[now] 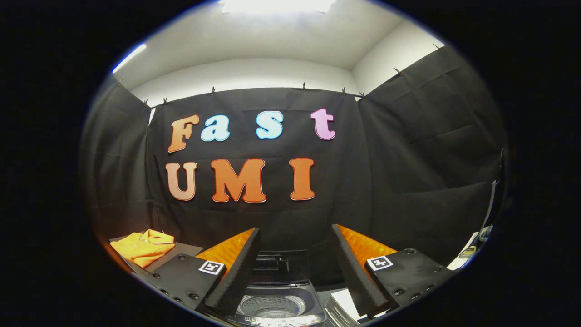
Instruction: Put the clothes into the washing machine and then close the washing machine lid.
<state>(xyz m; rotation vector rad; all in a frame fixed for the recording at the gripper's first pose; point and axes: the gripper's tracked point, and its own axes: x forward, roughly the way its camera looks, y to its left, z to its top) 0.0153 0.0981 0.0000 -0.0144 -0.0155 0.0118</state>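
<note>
The folded orange polo shirt (143, 246) lies on a dark surface to the left of the gripper (295, 268). It is probably light, soft and limp; grasp a bunched fold near its middle. The fingers stand apart, holding nothing. Between them sits the small grey top-loading washing machine (277, 304), lid raised, drum exposed.

Folded orange cloth shirt (143, 247), far left: soft, matt knit. Small grey top-loading washing machine (278, 295), seen between the spread gripper (295, 268) fingers: glossy plastic body, lid raised, shiny perforated metal drum (272, 306). Finger (236, 272) inner faces: rough, ridged, matt. Black booth wall (408, 159): creased matt cloth.
</note>
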